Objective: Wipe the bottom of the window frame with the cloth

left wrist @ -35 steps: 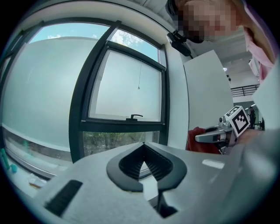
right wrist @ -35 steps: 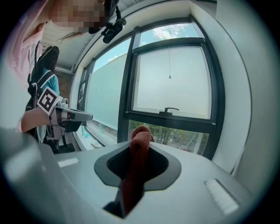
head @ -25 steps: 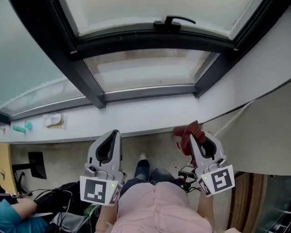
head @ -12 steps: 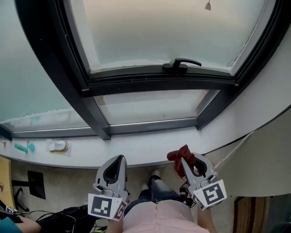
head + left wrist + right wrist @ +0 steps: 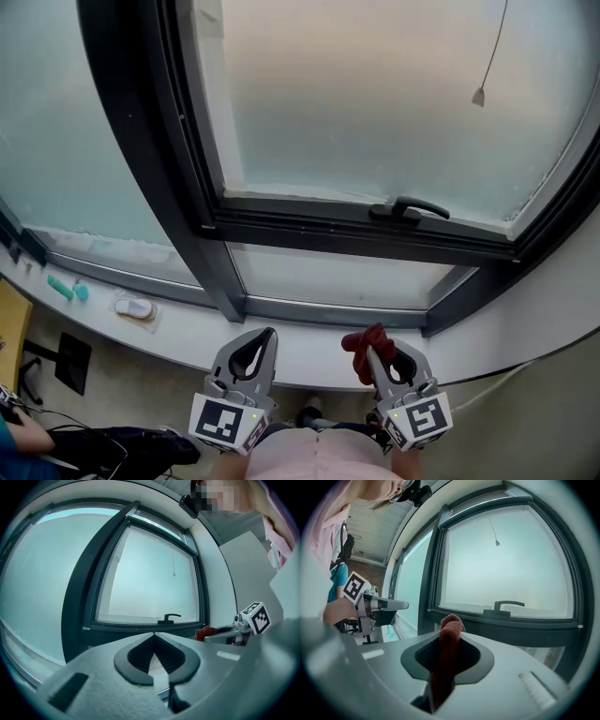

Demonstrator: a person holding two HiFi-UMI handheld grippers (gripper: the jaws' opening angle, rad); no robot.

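A dark window frame fills the head view, with its bottom rail (image 5: 337, 311) just above the white sill (image 5: 309, 354). My right gripper (image 5: 373, 347) hovers near the sill's front edge, shut on a red cloth (image 5: 360, 343) that sticks up out of its jaws (image 5: 450, 634). My left gripper (image 5: 268, 332) is beside it on the left, shut with nothing in it (image 5: 153, 634). Both point toward the window and touch neither the frame nor the sill. The black window handle (image 5: 410, 210) sits on the sash rail above.
On the sill at far left lie small teal objects (image 5: 66, 288) and a white object (image 5: 136, 307). A blind cord (image 5: 479, 96) hangs before the upper pane. A thick dark mullion (image 5: 159, 159) runs down the left. Cables and a person's blue sleeve (image 5: 9, 441) are below left.
The head view has tilted upward, so more of the upper pane shows and both grippers sit lower in the picture. The right gripper still holds the cloth; the left stays shut.
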